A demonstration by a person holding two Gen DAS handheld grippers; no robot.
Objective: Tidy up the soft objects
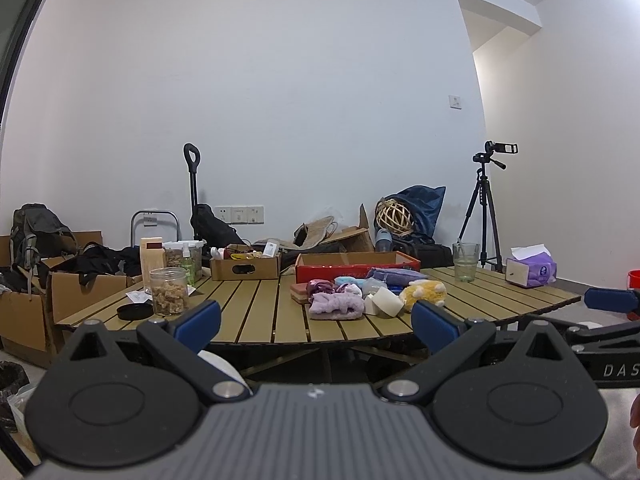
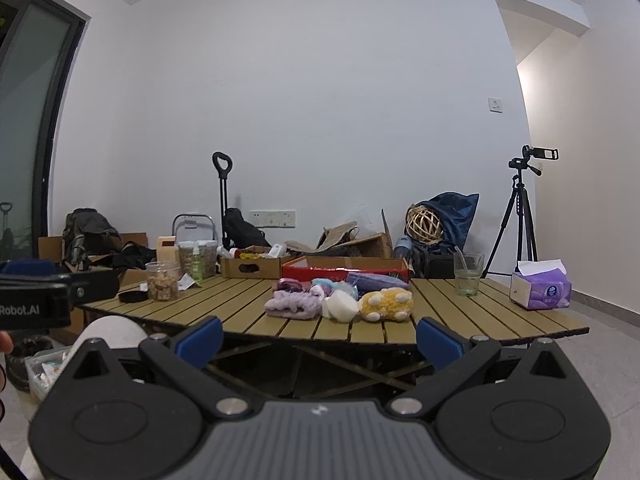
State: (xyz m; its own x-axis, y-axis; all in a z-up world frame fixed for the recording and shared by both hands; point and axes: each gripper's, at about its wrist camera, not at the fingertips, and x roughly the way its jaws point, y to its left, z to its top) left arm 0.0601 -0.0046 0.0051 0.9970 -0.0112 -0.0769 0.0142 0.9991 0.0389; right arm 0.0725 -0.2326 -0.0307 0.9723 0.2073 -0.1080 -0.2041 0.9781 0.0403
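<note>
We hold both grippers level in front of the slatted desk (image 1: 256,312), short of its near edge and touching nothing. Our left gripper (image 1: 316,322) has its blue-padded fingers (image 1: 200,320) spread wide with nothing between them, and our right gripper (image 2: 318,334) is spread just as wide and equally empty; each shows at the edge of the other's view. The soft things lie in a loose heap near the middle of the desk, just in front of a red box (image 1: 356,266): a lilac fluffy cloth (image 1: 336,307) at the near left, a white sponge block (image 1: 383,302) just beside it, and a yellow plush toy (image 1: 426,295) to the right of that, touching or nearly touching the sponge. Behind them we see a pink-and-maroon bundle (image 1: 316,287), a pale blue fuzzy piece (image 1: 350,281) and a purple pouch (image 1: 394,275) leaning at the box's front wall. Well apart to the right stand a drinking glass (image 1: 465,262) and a purple tissue box (image 1: 530,270). On the left of the desk are a jar of brown chunks (image 1: 169,296) with a black lid (image 1: 134,312) lying beside it, and a small cardboard box (image 1: 244,266) further back. A tripod (image 1: 482,216) stands on the floor beyond the desk.
</note>
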